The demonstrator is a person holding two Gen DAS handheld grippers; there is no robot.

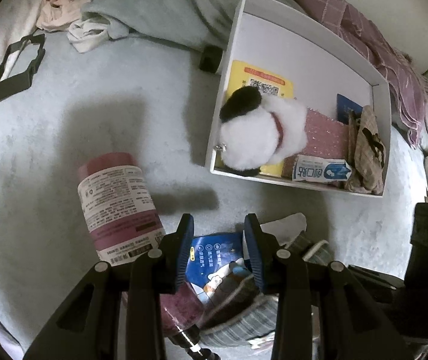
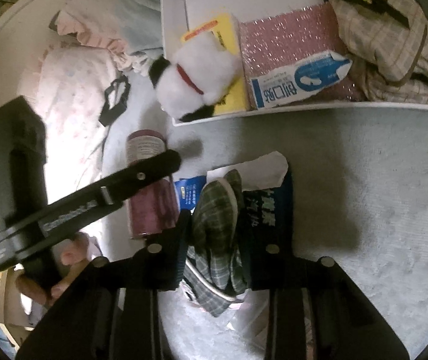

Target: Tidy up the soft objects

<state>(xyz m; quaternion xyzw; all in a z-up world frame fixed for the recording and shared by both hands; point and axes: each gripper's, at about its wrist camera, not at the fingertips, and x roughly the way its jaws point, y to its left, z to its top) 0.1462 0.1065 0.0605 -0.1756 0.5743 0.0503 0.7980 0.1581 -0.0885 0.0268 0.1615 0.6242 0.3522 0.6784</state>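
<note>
Right claw (image 2: 216,228) steeply down | pads clamp plaid pouch (image 2: 216,234)

Dim, soft light, dark shadows on the bedding, heavy fisheye bending at edges.

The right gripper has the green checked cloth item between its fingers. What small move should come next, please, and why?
Probably lift the right gripper straight up a little. Its pads seem closed on the checked cloth item, which lies on a pile beside a blue packet, so a short lift would show whether it comes free alone before going to the white box.
</note>
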